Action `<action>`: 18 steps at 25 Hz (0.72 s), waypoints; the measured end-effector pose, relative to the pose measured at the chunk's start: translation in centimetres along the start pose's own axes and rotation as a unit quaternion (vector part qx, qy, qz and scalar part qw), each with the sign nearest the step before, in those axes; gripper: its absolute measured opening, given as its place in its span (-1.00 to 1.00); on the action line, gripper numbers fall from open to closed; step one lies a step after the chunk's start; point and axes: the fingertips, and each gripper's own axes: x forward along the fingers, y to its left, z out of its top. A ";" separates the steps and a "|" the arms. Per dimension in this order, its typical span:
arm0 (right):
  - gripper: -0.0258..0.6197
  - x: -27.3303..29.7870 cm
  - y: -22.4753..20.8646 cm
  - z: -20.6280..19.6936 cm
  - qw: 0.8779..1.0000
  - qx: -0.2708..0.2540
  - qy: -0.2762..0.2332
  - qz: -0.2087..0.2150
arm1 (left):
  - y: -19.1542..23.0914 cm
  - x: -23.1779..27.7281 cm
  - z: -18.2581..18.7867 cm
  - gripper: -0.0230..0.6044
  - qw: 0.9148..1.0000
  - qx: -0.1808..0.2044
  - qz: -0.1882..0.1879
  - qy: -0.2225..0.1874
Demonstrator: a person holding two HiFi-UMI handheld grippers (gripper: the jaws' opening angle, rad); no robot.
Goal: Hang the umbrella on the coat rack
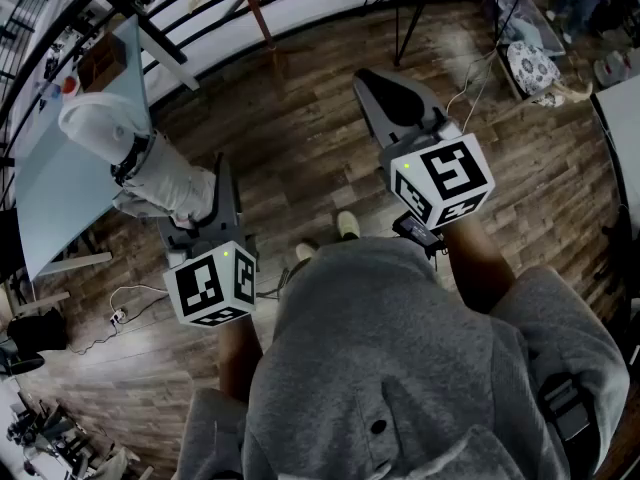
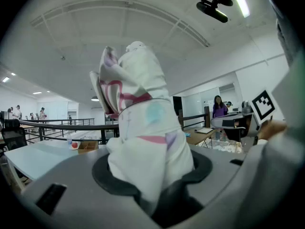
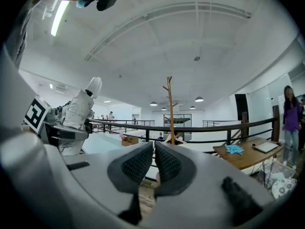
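Note:
A folded white umbrella (image 1: 150,168) with pink and red markings stands up out of my left gripper (image 1: 203,208), which is shut on its lower part. In the left gripper view the umbrella (image 2: 143,137) fills the middle and hides the space between the jaws of the left gripper (image 2: 152,187). My right gripper (image 1: 378,83) is held farther forward, shut with nothing in it; its ribbed pads (image 3: 138,163) meet in the right gripper (image 3: 154,161). The wooden coat rack (image 3: 170,109) stands ahead by the railing, its pole (image 1: 252,8) at the top of the head view. The umbrella (image 3: 82,112) shows left there.
A pale blue table (image 1: 60,168) stands at the left with a small box on it. A black railing (image 3: 214,127) runs across behind the rack. A wooden desk (image 3: 243,155) and a person in purple (image 3: 289,113) are at the right. Cables (image 1: 120,313) lie on the wood floor.

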 end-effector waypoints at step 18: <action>-0.82 0.2 -1.2 -0.8 0.996 0.038 -0.008 0.078 | -4.2 0.9 2.1 -0.15 0.999 0.022 0.035 -0.008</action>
